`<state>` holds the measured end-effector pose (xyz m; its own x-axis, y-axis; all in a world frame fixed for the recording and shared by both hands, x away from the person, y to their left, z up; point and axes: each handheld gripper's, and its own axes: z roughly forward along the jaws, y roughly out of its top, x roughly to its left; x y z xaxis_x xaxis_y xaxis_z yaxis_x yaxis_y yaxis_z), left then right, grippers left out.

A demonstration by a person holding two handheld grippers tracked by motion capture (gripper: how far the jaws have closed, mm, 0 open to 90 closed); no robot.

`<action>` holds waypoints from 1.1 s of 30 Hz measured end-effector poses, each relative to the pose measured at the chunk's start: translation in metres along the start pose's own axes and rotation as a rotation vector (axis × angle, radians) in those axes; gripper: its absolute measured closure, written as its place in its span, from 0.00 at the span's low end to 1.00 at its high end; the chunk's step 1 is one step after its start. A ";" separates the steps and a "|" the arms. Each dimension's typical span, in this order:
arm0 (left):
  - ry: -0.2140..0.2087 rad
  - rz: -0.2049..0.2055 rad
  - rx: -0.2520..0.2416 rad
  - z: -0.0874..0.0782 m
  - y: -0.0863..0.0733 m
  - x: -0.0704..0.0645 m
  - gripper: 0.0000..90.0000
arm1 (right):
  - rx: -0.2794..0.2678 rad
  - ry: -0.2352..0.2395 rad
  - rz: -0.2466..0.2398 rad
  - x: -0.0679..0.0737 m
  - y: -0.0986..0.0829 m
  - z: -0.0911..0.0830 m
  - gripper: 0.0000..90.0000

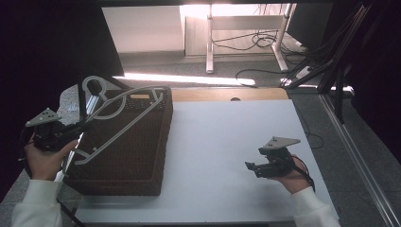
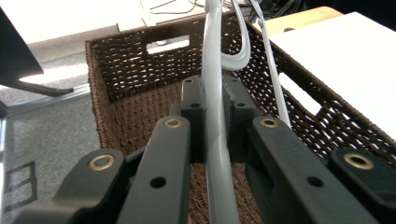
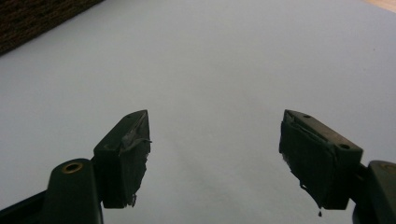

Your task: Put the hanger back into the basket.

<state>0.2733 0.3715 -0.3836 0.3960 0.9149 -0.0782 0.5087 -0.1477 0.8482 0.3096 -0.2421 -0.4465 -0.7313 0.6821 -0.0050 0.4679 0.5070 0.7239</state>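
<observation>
A grey plastic clothes hanger hangs tilted over a dark brown wicker basket at the left of the white table. My left gripper is shut on the hanger's lower bar, at the basket's left rim. In the left gripper view the grey hanger runs up between the two black jaws, over the basket's inside. My right gripper is held low over the white table at the right, open, with nothing between its fingers.
The basket takes up the table's left third. A wooden strip runs along the table's far edge. Beyond it are desk legs and cables on the floor. A metal rail runs along the right.
</observation>
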 end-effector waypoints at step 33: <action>-0.016 0.034 0.041 0.028 -0.008 -0.013 0.43 | 0.006 0.006 -0.014 0.001 -0.002 -0.001 0.27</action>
<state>0.2853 0.3499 -0.4037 0.4257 0.9029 -0.0586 0.5257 -0.1941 0.8282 0.3077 -0.2428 -0.4472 -0.7408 0.6716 -0.0106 0.4608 0.5197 0.7195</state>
